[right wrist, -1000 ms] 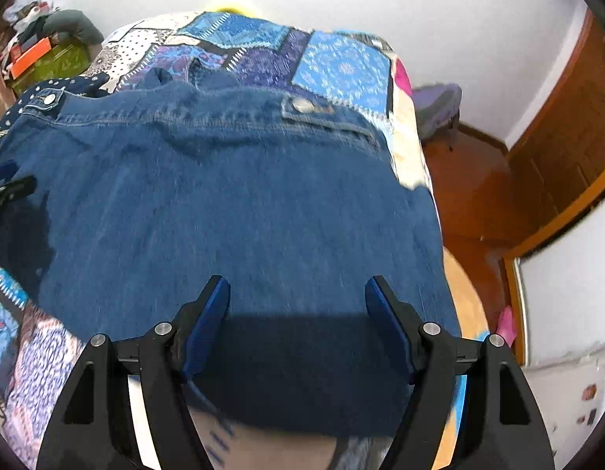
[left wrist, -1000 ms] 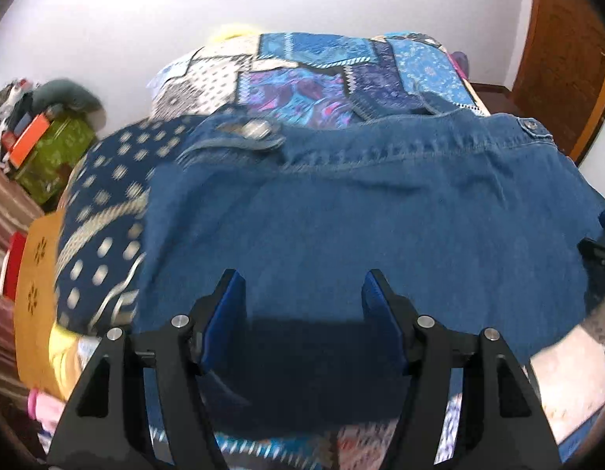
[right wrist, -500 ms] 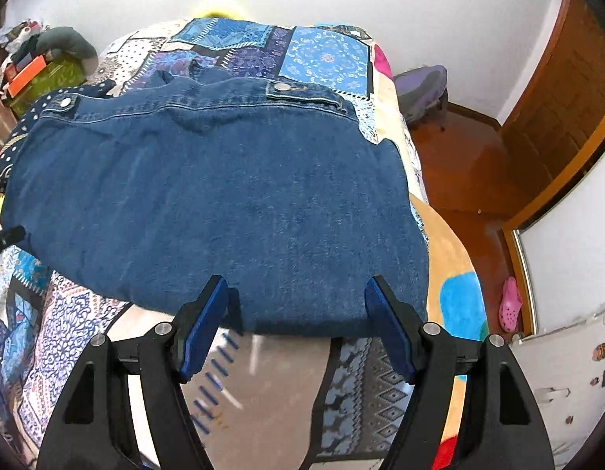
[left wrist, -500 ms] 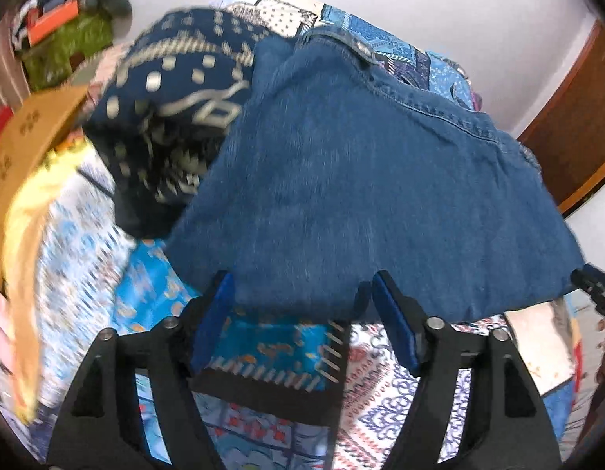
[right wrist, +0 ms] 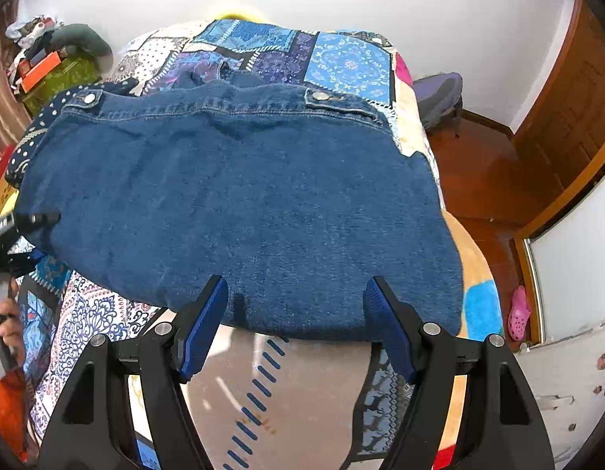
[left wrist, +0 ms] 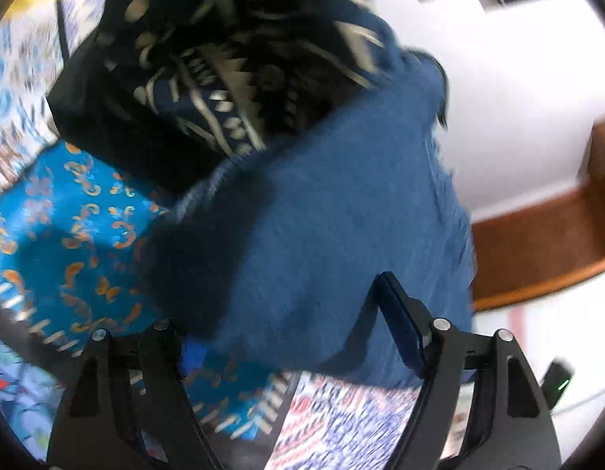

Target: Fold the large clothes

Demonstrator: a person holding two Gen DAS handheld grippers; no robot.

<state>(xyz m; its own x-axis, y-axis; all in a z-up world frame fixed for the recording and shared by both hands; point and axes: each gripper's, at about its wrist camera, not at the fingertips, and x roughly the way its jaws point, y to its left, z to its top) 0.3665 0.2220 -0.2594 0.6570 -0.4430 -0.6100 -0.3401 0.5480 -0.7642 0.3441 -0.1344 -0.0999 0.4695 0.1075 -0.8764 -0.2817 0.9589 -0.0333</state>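
Note:
A blue denim garment point(right wrist: 243, 196) lies folded flat on the patchwork bedspread point(right wrist: 341, 58), its buttoned hem on the far side. My right gripper point(right wrist: 296, 325) is open and empty, just in front of the garment's near folded edge. My left gripper point(left wrist: 294, 337) is open at the garment's left corner point(left wrist: 322, 235); the blurred denim lies between its fingers, and contact cannot be told. The left gripper also shows at the left edge of the right wrist view point(right wrist: 12, 227).
A dark navy patterned cloth point(left wrist: 208, 78) lies bunched beside the denim's left side. Boxes and clutter point(right wrist: 47, 66) stand at the far left. A wooden door point(right wrist: 576, 98), red floor and a pink shoe point(right wrist: 519, 313) are to the right of the bed.
Both grippers have drawn back from over the denim toward its near edge. The left gripper has swung sharply toward the garment's left corner and tilted; its view is now blurred.

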